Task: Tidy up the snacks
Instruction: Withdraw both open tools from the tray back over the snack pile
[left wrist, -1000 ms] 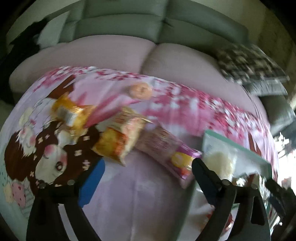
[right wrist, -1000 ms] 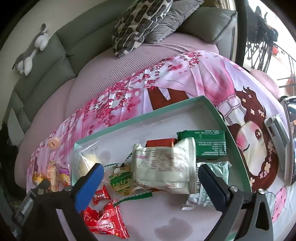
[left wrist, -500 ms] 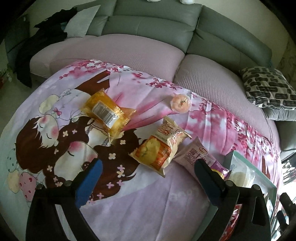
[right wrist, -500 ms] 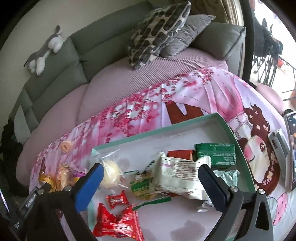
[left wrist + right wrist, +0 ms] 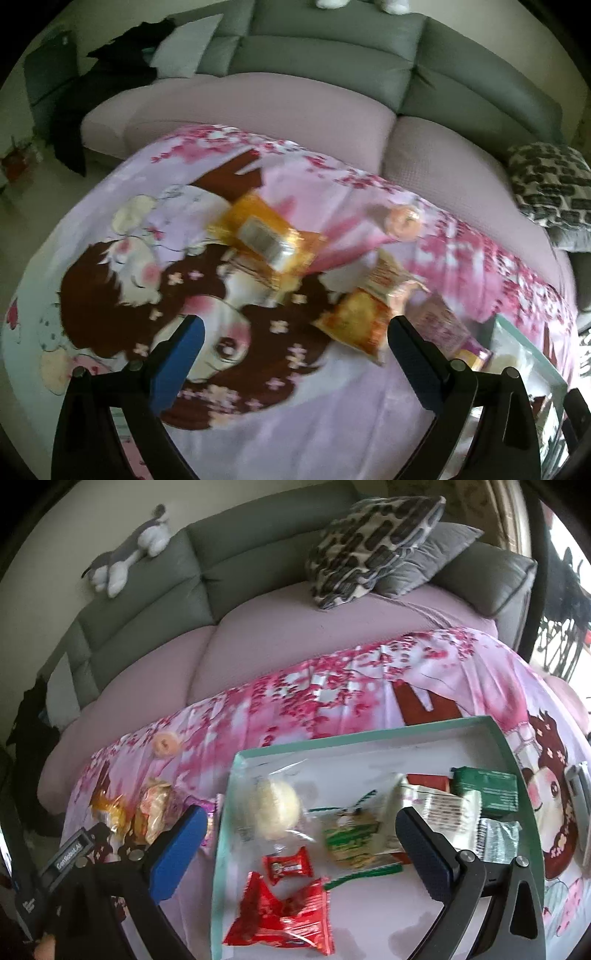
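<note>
Both the left gripper (image 5: 291, 354) and right gripper (image 5: 301, 843) hang with jaws spread, empty. The crinkly orange-yellow snack packet (image 5: 356, 323), lower right of centre, overlaps its pink neighbour (image 5: 448, 332); a sloppy pinch could drag both.

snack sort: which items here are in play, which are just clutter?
In play: tray, red packs, bun, green box, yellow pack, orange bag, pink pack, jelly cup.
Clutter: plush toy, pillows, dark clothes.
</note>
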The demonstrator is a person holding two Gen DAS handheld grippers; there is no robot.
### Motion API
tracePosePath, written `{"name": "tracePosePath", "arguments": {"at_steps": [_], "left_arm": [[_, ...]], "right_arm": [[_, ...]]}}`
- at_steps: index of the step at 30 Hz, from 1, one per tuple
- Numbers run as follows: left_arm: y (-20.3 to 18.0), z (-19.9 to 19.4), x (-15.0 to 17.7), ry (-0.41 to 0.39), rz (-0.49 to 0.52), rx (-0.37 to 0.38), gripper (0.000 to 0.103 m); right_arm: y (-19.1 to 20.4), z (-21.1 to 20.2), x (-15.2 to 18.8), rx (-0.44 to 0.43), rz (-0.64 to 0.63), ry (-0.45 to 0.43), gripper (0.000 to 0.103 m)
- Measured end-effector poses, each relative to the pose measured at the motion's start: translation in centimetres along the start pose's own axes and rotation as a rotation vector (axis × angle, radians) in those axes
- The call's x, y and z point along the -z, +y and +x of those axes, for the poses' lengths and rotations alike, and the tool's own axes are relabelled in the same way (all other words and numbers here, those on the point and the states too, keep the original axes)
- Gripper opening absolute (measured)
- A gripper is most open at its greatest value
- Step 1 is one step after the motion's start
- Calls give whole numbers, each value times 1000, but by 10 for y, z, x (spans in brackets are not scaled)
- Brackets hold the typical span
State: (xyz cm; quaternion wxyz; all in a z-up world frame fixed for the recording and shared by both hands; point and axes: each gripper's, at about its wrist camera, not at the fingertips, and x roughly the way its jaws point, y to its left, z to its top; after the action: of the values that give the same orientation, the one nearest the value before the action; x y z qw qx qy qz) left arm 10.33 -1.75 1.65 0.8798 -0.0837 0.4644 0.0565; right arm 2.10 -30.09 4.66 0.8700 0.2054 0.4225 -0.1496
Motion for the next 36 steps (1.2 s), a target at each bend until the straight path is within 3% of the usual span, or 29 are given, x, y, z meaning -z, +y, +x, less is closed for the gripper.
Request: {"name": "tracePosePath", "arguments": {"at_steps": [7,15,20,30,36], "left_arm": [[35,-1,-6,-15,-77,-54,99],[50,-3,-9,-22,-96,-53,99],[72,-1,-13,-21,-134,-70,99],[57,15,-25,-31,-16,6,99],[43,27,-33,-44,0,142,99]], "right_arm": [[28,4,6,-33,-49,12,103],[69,19,22,-137,-122,49,103],[84,26,27,-148,-159,47,103],[97,45,27,-109,-224,33,103],[104,62,24,-84,-279,31,103]]}}
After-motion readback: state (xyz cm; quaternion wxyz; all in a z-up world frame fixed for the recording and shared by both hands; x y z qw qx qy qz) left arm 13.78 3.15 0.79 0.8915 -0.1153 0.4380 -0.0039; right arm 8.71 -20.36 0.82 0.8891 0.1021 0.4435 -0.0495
